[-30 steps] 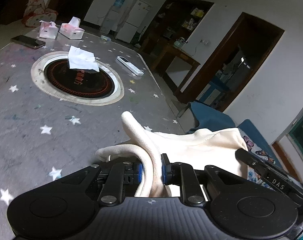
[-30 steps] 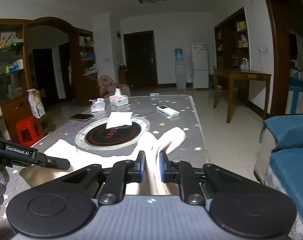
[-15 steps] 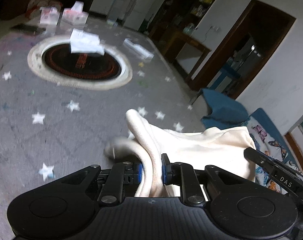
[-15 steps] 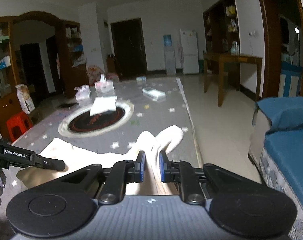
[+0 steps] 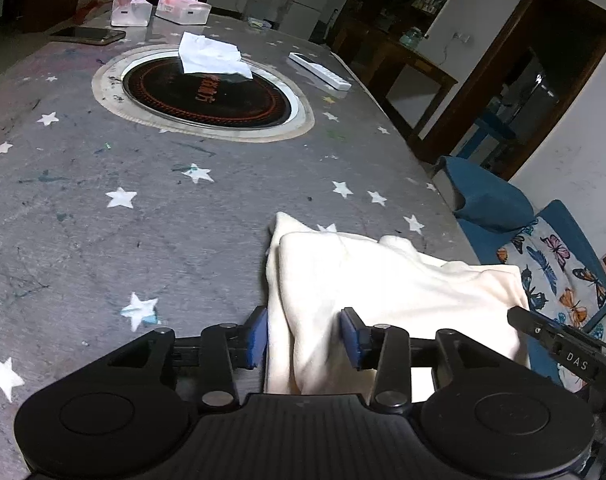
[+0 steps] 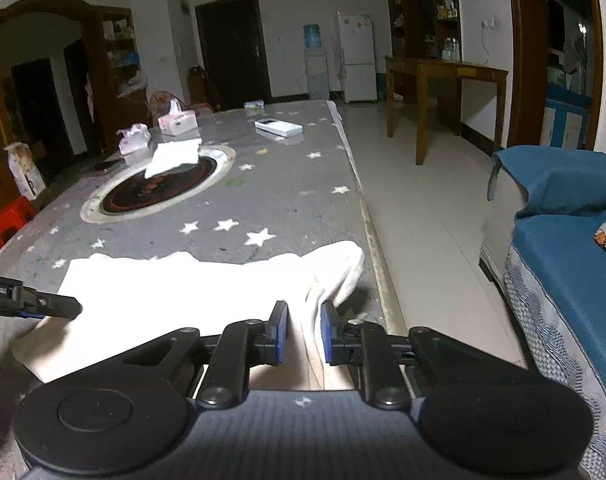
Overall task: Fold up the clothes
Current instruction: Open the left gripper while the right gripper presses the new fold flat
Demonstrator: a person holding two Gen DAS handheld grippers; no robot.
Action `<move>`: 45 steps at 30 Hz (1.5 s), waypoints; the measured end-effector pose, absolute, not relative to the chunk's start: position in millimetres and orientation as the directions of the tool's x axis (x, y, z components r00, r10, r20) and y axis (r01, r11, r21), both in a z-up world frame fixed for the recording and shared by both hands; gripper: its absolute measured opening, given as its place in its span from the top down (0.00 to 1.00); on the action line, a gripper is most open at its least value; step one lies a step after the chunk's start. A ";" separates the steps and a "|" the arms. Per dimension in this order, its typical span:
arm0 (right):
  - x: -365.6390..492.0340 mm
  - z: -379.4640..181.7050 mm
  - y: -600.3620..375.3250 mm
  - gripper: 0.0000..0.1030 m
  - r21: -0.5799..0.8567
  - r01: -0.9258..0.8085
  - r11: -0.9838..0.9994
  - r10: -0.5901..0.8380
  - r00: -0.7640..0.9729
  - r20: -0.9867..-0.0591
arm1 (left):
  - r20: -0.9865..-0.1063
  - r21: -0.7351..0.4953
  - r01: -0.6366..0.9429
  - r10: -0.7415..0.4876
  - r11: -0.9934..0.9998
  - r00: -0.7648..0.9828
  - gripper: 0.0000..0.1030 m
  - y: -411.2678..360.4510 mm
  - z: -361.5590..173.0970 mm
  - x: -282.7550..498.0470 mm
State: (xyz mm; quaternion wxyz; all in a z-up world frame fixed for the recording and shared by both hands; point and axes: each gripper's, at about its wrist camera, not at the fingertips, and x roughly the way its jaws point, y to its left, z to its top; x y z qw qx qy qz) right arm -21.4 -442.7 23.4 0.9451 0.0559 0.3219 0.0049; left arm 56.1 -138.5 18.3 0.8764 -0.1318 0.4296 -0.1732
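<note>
A cream garment [image 5: 383, 292] lies folded over on the near right part of the grey star-patterned table [image 5: 143, 208]. It also shows in the right wrist view [image 6: 191, 292]. My left gripper [image 5: 305, 338] has its jaws apart, with the garment's left folded edge lying loose between them. My right gripper [image 6: 301, 334] has its jaws slightly apart around the garment's right edge near the table's right rim. The right gripper's tip shows in the left wrist view [image 5: 559, 344].
A round inset cooktop [image 5: 207, 92] with a white tissue [image 5: 211, 54] on it sits mid-table. Two tissue boxes [image 5: 183, 4], a phone [image 5: 89, 35] and a white remote [image 5: 319, 70] lie at the far end. A blue sofa [image 6: 575, 264] stands right of the table.
Both grippers lowered the garment's edge forward onto the table, folding it over. Both jaws, shut on the cloth before, have opened, the left wider than the right.
</note>
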 end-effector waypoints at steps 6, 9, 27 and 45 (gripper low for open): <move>-19.4 30.9 -438.5 0.74 0.044 0.058 0.997 -0.020 0.799 -0.601 | -0.702 -0.344 0.190 -0.387 0.919 0.599 0.56 -140.0 27.1 52.9; -21.3 38.5 -432.9 0.74 0.052 0.024 0.998 0.012 0.811 -0.585 | -0.681 -0.336 0.191 -0.377 0.923 0.627 0.56 -139.6 36.1 49.9; 41.0 15.6 -396.8 0.76 0.077 -0.140 0.987 0.155 0.719 -0.678 | -0.635 -0.420 0.443 -0.605 0.792 0.480 0.65 -185.4 22.5 36.9; 70.6 21.9 -367.0 0.75 0.092 -0.266 0.960 0.255 0.685 -0.683 | -0.630 -0.401 0.472 -0.610 0.786 0.481 0.61 -184.6 15.6 31.9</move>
